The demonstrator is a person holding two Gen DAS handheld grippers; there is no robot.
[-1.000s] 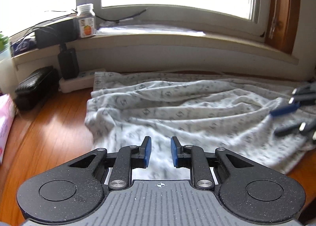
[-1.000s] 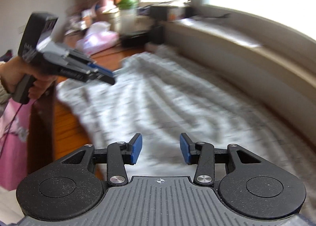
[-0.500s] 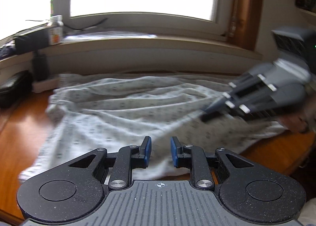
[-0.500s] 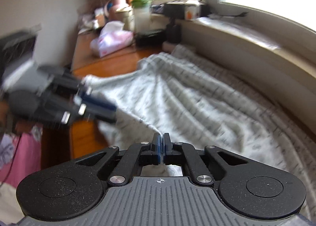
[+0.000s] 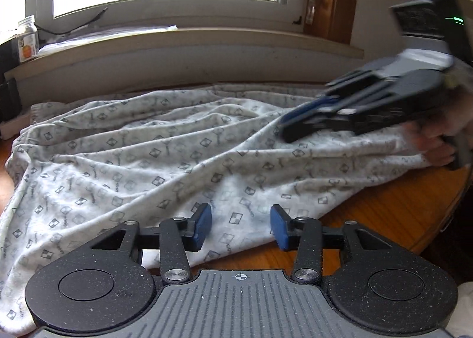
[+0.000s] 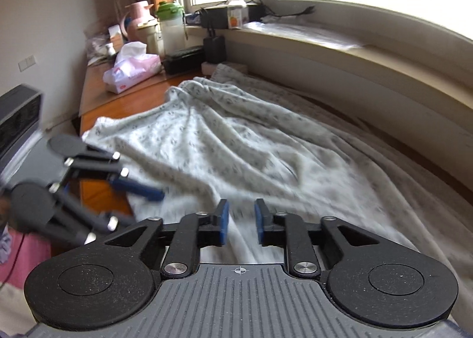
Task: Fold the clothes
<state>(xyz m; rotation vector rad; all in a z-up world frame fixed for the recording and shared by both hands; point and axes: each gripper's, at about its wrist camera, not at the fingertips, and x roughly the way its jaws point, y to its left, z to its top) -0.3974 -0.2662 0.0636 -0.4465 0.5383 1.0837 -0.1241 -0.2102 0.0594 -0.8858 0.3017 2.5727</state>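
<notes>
Two pairs of tongs work over one rumpled white garment printed with small grey squares (image 5: 165,160), spread across the orange-brown wooden table (image 5: 393,214) below the window sill (image 5: 207,39). The left gripper (image 5: 241,227) hangs over the cloth's near hem; its jaws have just been opening and stand spread, the fabric lying under them rather than pinched, likely to take that edge. The right gripper (image 6: 240,224) has also just been opening: a narrow gap shows between its blue pads (image 6: 223,221), with cloth beneath, nothing gripped. Each tool sits at one end of the hem, probably so both corners can be lifted together. Ridges fanning away from the right tongs suggest the fabric needs smoothing first.
</notes>
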